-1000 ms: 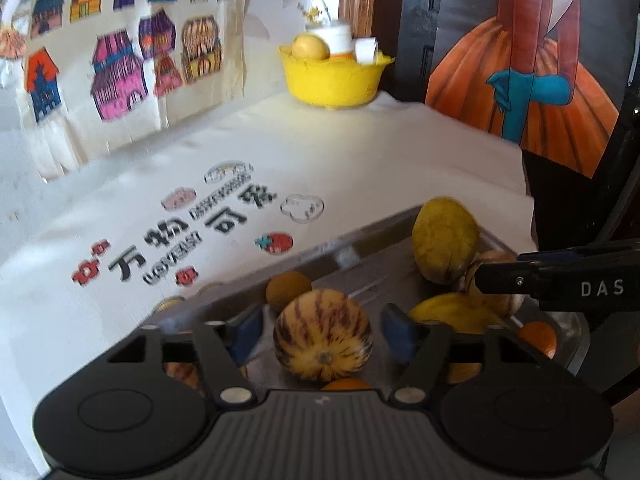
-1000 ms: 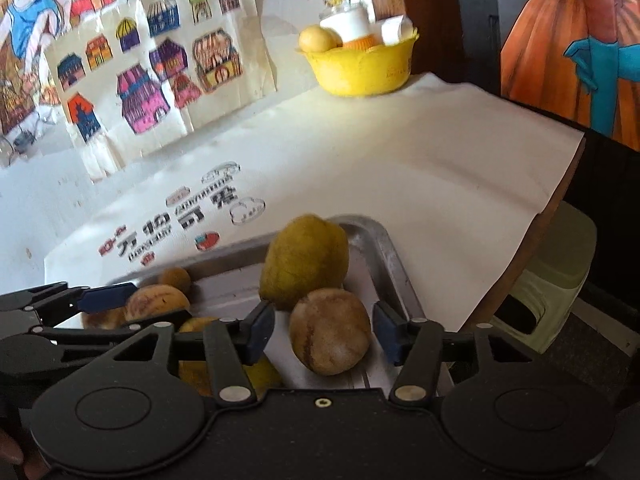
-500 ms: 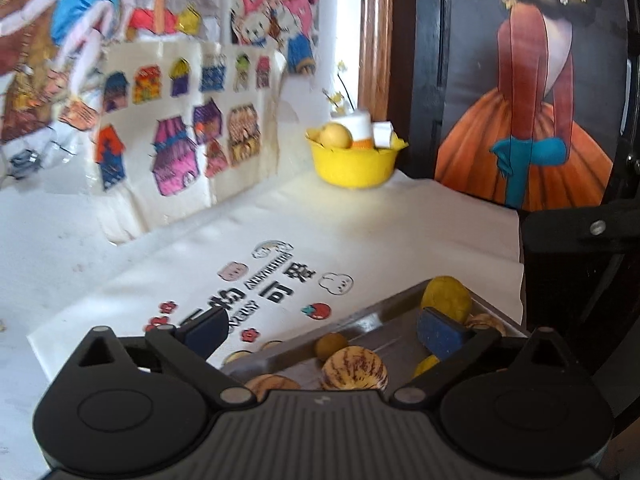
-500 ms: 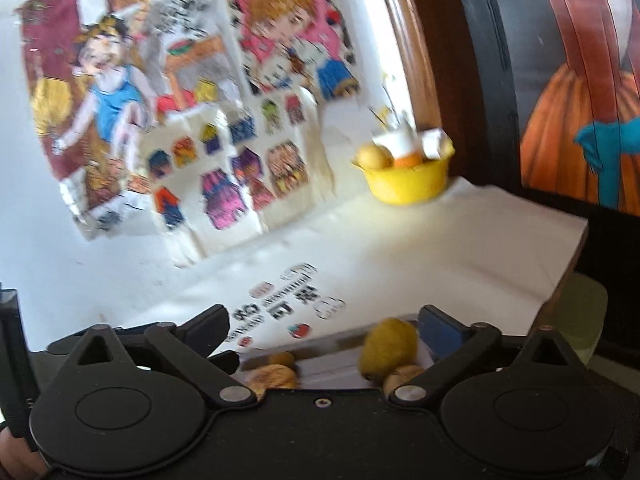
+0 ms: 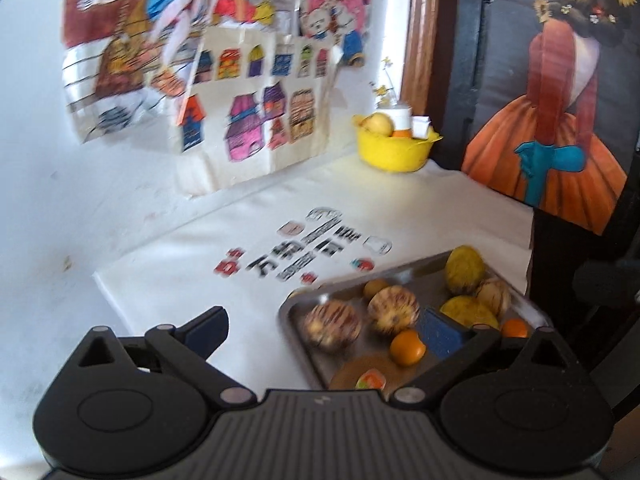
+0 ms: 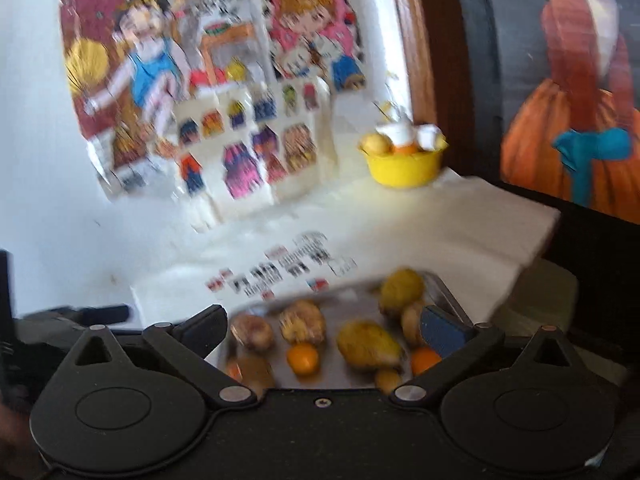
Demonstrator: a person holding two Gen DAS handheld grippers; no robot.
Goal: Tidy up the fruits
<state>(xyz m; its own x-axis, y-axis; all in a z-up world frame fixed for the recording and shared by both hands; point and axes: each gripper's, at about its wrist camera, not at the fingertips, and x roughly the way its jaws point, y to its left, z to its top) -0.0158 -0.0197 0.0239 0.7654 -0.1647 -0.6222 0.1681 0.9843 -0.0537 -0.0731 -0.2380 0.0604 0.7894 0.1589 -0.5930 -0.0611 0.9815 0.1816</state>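
A steel tray (image 5: 296, 312) (image 6: 452, 300) on the white cloth holds several fruits: two striped melons (image 5: 394, 308) (image 5: 332, 324), a yellow mango (image 5: 464, 270) (image 6: 402, 290), a second mango (image 6: 368, 344) and small oranges (image 5: 407, 347) (image 6: 303, 358). My left gripper (image 5: 324, 326) hangs wide open above and short of the tray, nothing between its fingers. My right gripper (image 6: 324, 324) is also wide open and empty, raised above the tray's near side. The right wrist view is blurred.
A yellow bowl (image 5: 394, 152) (image 6: 404, 164) with a fruit and small containers stands at the far corner of the table. Children's drawings (image 5: 256, 120) lean on the white wall. The table's right edge (image 6: 532, 256) drops to a dark painted panel. Printed lettering (image 5: 316, 248) marks the cloth.
Both grippers let go of their fruits, opened wide, and rose back from the tray. The striped melon and the brown round fruit now lie in the tray.
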